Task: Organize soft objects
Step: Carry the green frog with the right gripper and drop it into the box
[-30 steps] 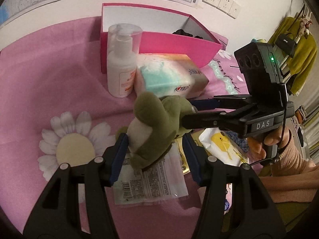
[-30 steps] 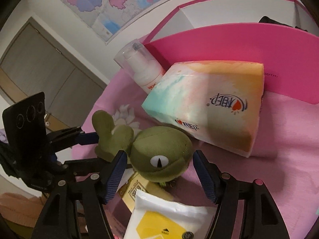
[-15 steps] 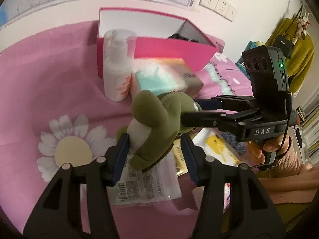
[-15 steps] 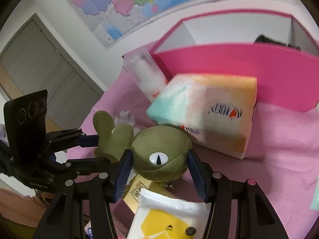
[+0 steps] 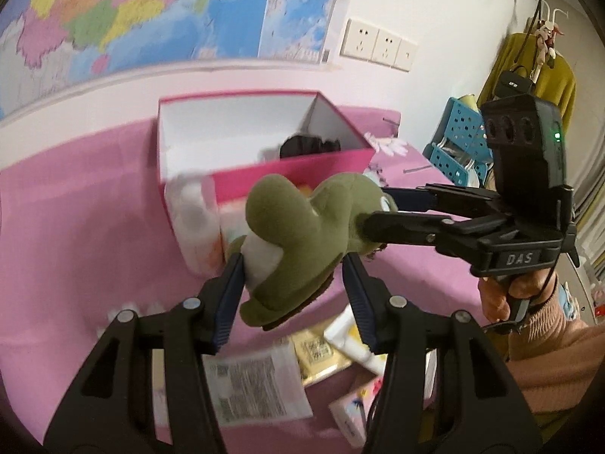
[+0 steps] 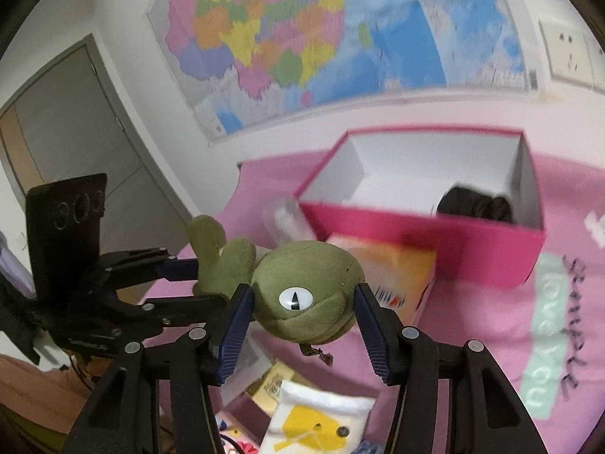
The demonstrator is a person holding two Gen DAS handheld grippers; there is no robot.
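Note:
A green plush toy hangs above the pink bedcover, held from both sides. My left gripper is shut on its body and white belly. Coming in from the right, my right gripper is clamped on the head. In the right wrist view the right gripper has its pads pressed on both sides of the plush head, and the left gripper grips the body from the left. Behind stands an open pink box with a dark soft item inside.
A tissue pack and a blurred lotion bottle stand against the box's front wall. Below the toy lie a barcode packet, a gold packet and a white-and-yellow pack. A hand holds the right gripper. Blue crates stand beyond the bed.
Both grippers have risen with the plush toy, lifting it off the packets. The right jaws closed from loosely around the head to pressing on it. The box interior shows more.

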